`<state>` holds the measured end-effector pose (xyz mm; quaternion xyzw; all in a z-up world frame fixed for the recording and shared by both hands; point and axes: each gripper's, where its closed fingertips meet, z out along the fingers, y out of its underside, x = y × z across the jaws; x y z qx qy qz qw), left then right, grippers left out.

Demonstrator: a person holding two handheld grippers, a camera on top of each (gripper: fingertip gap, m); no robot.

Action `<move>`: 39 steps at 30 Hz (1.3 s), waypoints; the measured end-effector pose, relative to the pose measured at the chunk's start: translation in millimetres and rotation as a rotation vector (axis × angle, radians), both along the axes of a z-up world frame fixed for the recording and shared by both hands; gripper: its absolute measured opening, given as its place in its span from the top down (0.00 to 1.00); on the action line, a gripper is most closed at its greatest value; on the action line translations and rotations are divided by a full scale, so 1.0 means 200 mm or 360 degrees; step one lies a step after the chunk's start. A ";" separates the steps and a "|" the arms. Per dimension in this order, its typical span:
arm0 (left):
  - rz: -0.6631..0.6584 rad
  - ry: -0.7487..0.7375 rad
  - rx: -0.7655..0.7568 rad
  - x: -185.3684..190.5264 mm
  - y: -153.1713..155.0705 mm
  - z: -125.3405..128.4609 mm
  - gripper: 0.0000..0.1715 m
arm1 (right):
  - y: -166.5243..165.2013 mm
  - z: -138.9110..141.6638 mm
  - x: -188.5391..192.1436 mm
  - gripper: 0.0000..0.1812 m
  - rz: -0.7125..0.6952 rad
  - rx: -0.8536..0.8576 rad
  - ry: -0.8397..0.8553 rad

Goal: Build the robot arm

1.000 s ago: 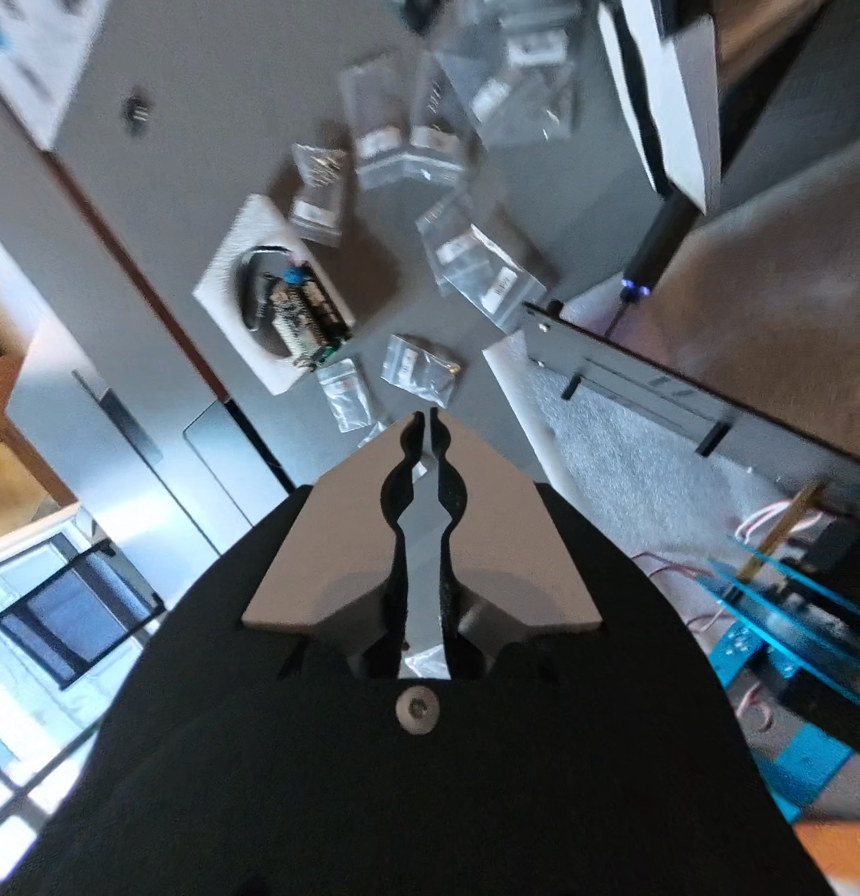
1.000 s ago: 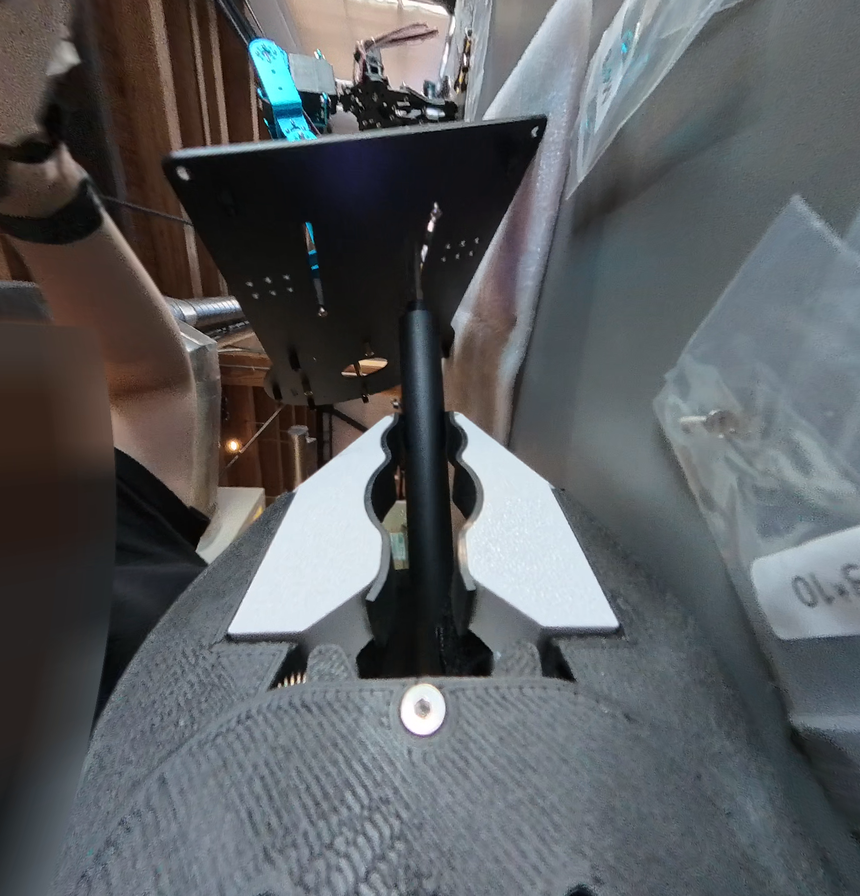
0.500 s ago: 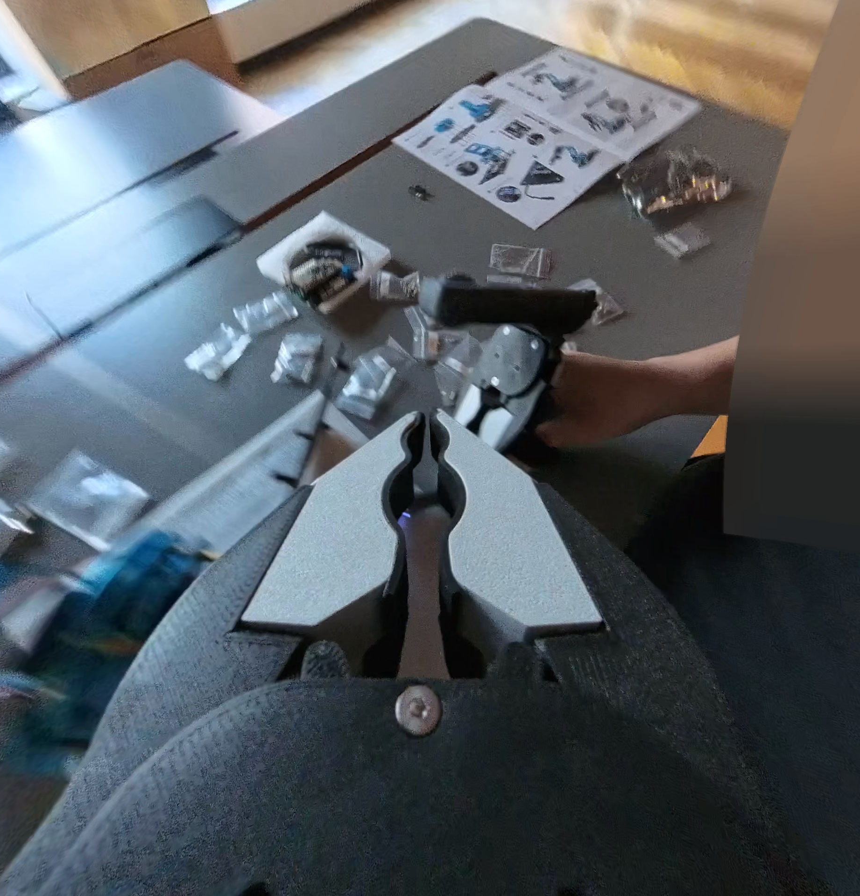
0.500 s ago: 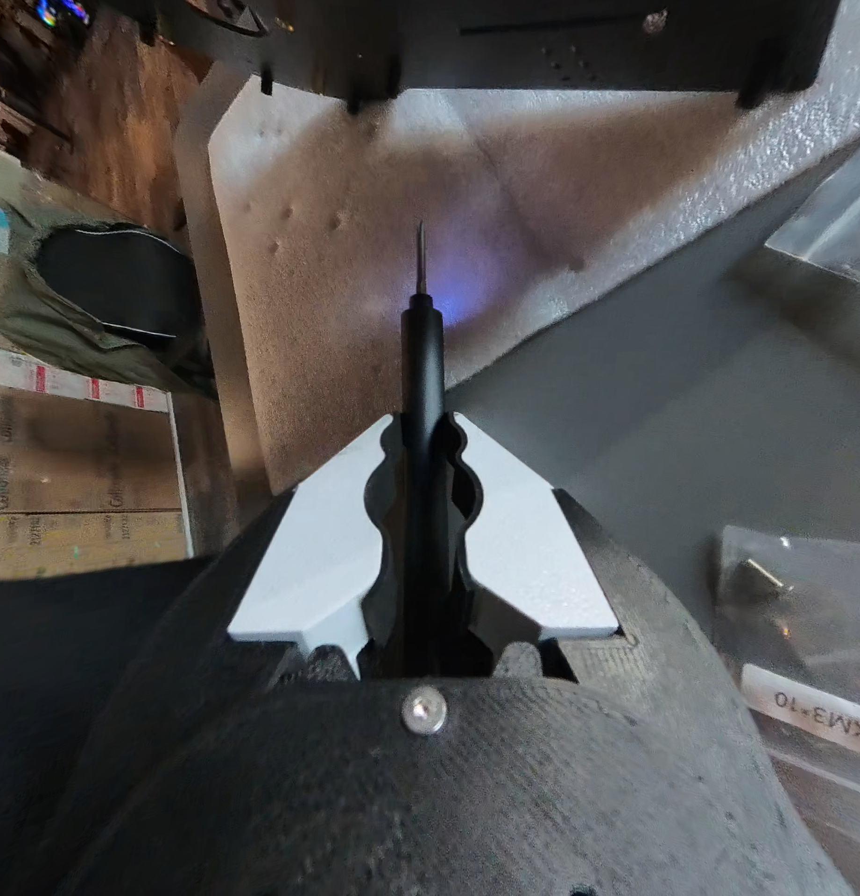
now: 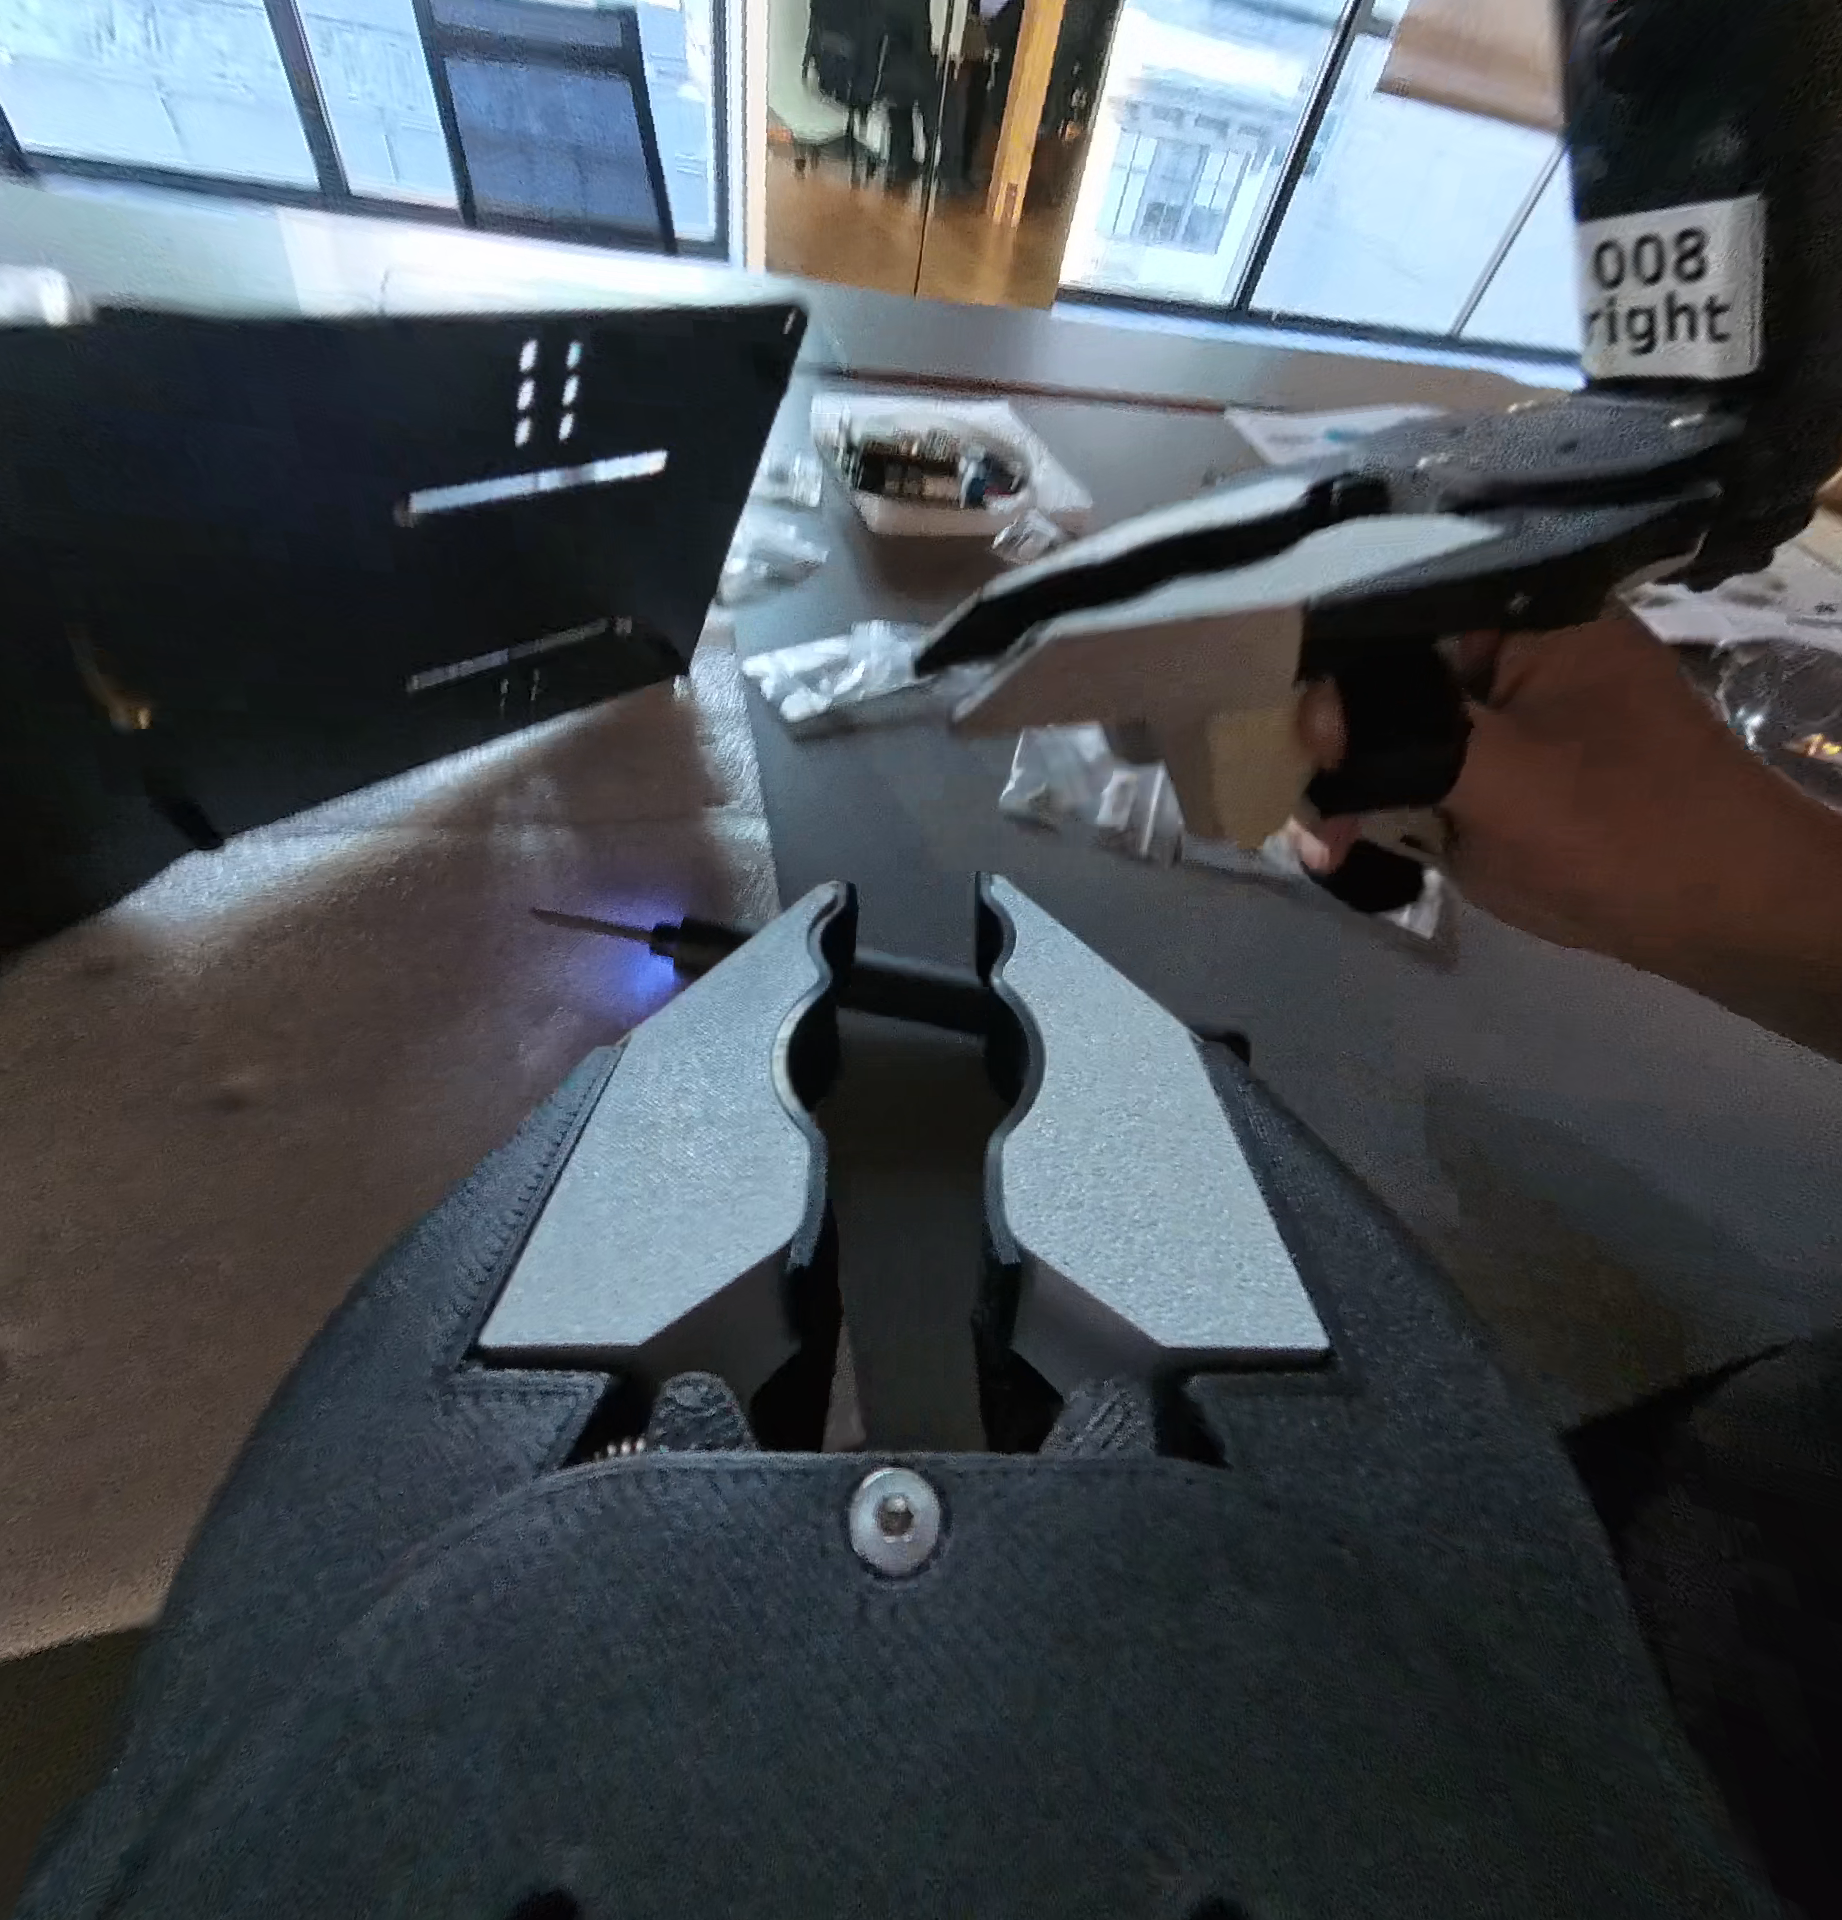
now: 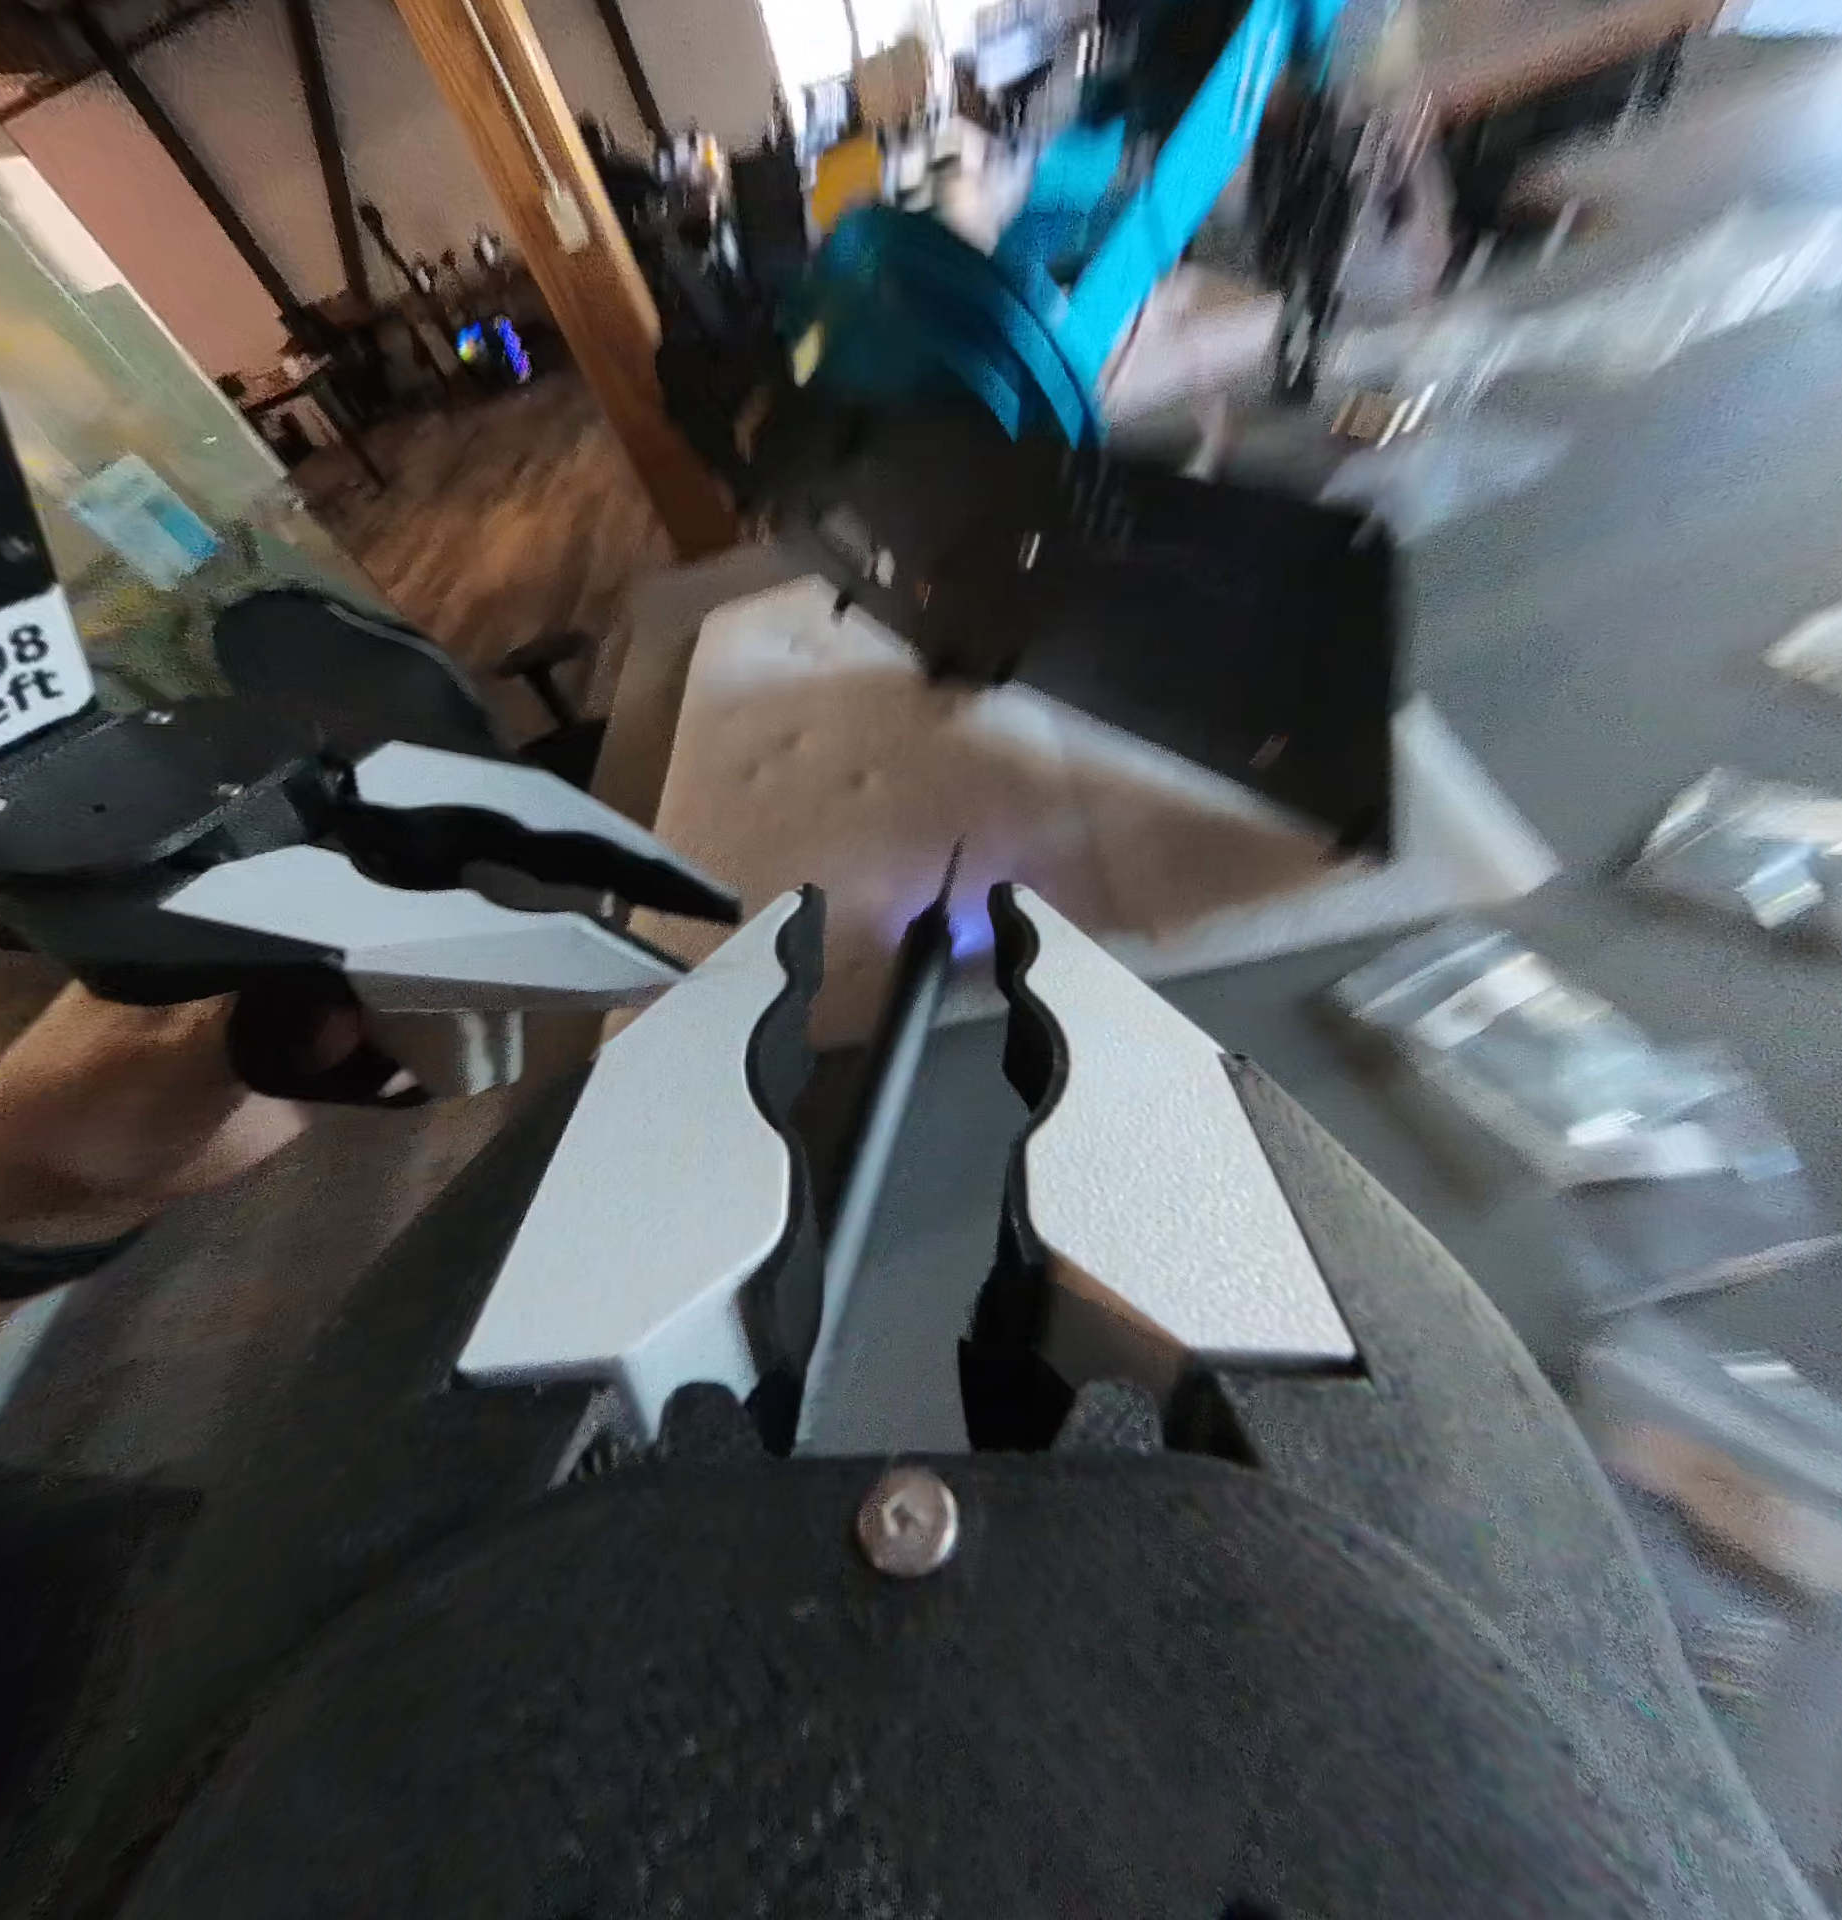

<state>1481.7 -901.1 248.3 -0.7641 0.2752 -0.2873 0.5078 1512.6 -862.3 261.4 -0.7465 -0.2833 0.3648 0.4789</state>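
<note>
A slim black screwdriver (image 5: 688, 940) with a blue glow at its bit lies flat, its tip on a white foam sheet (image 5: 273, 1091). My left gripper (image 5: 912, 902) is open and empty, its fingertips just over the screwdriver's shaft. My right gripper (image 6: 903, 902) is open; the screwdriver (image 6: 886, 1101) lies loose in the gap between its jaws, with space on both sides. Each gripper shows in the other's view: the right one (image 5: 943, 665) is higher at the right, the left one (image 6: 704, 940) close at the left. A black perforated plate (image 5: 325, 540) stands on the foam behind the bit.
Small clear bags of hardware (image 5: 844, 665) are scattered on the dark grey table (image 5: 1468, 1195) and also show blurred in the right wrist view (image 6: 1519, 1039). A circuit board in a white foam tray (image 5: 927, 478) sits farther back. Blue robot parts (image 6: 1000, 343) stand behind the plate. Left tips to right tips: about 6 centimeters.
My right gripper has opened and let go of the screwdriver, which now lies flat. My left gripper has swung round, come down by the screwdriver and opened.
</note>
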 end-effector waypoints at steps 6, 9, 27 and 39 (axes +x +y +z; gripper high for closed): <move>-0.0133 -0.0263 0.0427 0.01 -0.06 0.24 0.79 | 0.18 0.36 0.28 0.52 -0.0057 0.0503 0.0045; -0.0331 -0.0332 0.0310 0.05 -0.06 0.22 0.75 | 0.26 0.46 0.28 0.51 0.0174 0.0290 0.0249; -0.0231 -0.0421 0.0163 -0.35 0.29 0.10 1.00 | 0.74 -0.14 -0.06 0.92 0.1046 -0.1332 -0.0116; -0.0267 -0.0299 0.0142 -0.32 0.34 0.10 0.99 | 0.59 -0.28 -0.08 0.93 0.1226 -0.1731 -0.0122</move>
